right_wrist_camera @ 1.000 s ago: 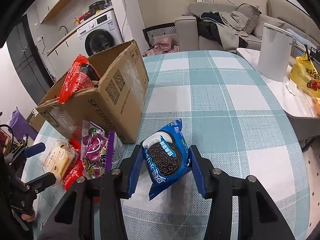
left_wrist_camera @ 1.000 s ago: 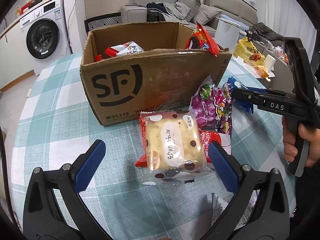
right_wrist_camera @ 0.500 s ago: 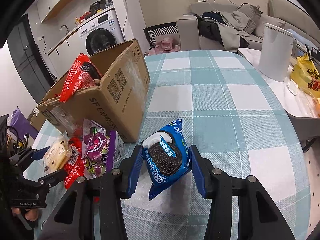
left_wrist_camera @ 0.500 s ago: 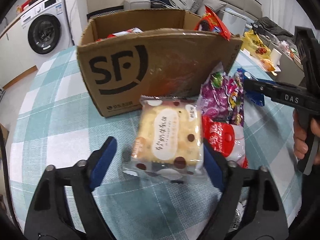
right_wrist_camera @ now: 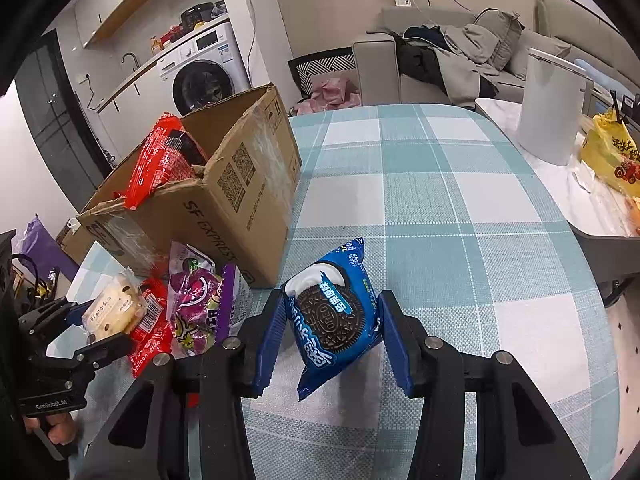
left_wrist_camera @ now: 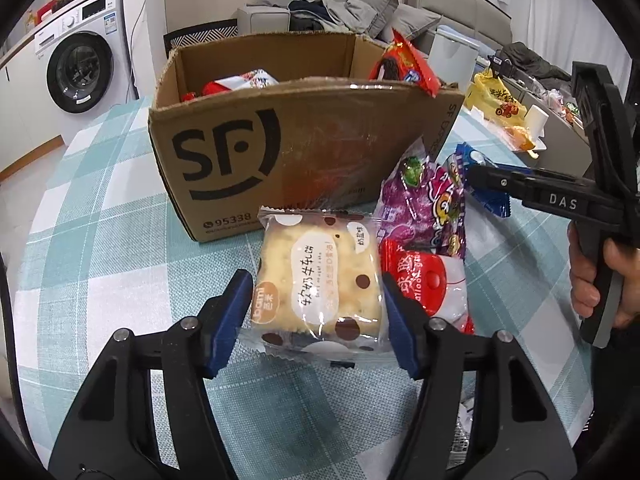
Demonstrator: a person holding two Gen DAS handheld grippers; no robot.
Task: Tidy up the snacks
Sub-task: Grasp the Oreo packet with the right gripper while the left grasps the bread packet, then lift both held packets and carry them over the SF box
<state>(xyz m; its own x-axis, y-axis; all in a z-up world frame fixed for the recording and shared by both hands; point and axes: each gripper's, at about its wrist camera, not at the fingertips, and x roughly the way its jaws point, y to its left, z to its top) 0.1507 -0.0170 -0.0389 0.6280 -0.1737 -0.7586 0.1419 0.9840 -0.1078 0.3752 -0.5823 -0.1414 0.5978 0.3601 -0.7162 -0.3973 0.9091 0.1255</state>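
The left hand-held gripper [left_wrist_camera: 316,320] has its jaws closed against both sides of the cracker packet [left_wrist_camera: 318,276], which sits at the near edge of the snack pile on the table [left_wrist_camera: 100,240] — gripped, I judge, for carrying to the box. The right hand-held gripper [right_wrist_camera: 330,330] pinches the blue cookie packet [right_wrist_camera: 332,312] above the cloth — beyond both stands the open cardboard box [left_wrist_camera: 304,152], already holding snacks.

Table: a teal-and-white checked cloth [right_wrist_camera: 440,208] was seen across the frame.
Box: a cardboard box [left_wrist_camera: 288,152] was set upper centre.
Packets: purple packet [left_wrist_camera: 420,208] and red packet [left_wrist_camera: 424,280] were laid lower right of it.
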